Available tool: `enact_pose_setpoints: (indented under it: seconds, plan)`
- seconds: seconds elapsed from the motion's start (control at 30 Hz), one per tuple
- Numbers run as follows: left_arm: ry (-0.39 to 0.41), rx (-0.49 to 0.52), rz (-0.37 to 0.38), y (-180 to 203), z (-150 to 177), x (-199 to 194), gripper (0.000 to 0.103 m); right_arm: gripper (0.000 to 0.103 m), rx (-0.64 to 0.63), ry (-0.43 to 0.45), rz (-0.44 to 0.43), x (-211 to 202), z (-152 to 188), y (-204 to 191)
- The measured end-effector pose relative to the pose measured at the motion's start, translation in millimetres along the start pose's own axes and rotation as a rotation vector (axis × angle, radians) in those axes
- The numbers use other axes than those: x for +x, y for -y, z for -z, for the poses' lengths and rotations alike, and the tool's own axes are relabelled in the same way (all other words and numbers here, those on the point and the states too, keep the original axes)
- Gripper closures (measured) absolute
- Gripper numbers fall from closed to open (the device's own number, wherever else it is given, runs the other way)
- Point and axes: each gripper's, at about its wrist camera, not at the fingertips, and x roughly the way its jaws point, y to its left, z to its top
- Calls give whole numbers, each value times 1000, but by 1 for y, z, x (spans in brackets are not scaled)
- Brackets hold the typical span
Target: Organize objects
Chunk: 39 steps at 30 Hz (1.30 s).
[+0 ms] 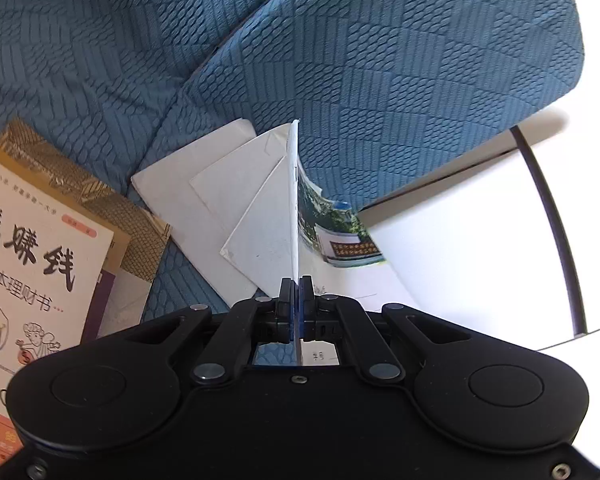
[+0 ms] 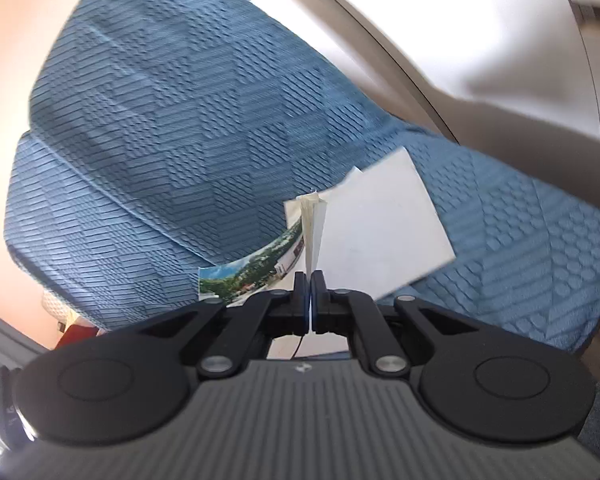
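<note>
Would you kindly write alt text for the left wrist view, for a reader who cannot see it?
The left claw is shut on the edge of a thin booklet with a scenic photo cover, held edge-on above a blue quilted sofa. White booklets lie on the cushion behind it, and a book with Chinese characters lies at left.

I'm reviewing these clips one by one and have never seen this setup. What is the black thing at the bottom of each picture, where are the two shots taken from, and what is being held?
No robot here: a person carries a handheld claw in each hand, and a wide-angle camera on each looks forward along its fingers. The black shape is the claw itself.

Left view: the left claw is shut on a thin booklet seen edge-on, its photo cover curling right. Beneath lie white papers and a book with Chinese lettering, on a blue patterned sofa.

Right view, blurred: the right claw is shut on what looks like the same booklet.
</note>
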Motion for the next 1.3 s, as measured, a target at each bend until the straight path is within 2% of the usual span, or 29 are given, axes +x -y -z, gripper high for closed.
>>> enact_pose_setpoints:
  seconds: [0.17, 0.43, 0.67, 1.0, 1.3]
  plan:
    - [13, 4, 37, 6, -13, -29, 102, 99, -43, 29, -19, -15, -7, -31]
    - [53, 17, 64, 11, -30, -86, 102, 99, -102, 36, -69, -41, 0, -83]
    - [84, 80, 89, 9, -47, -137, 102, 99, -185, 29, -98, -59, 12, -133]
    - [119, 73, 96, -27, -57, -188, 102, 99, -237, -33, -99, -58, 52, -169]
    - [110, 49, 15, -74, -59, -199, 102, 99, -271, -91, -107, -48, 94, -176]
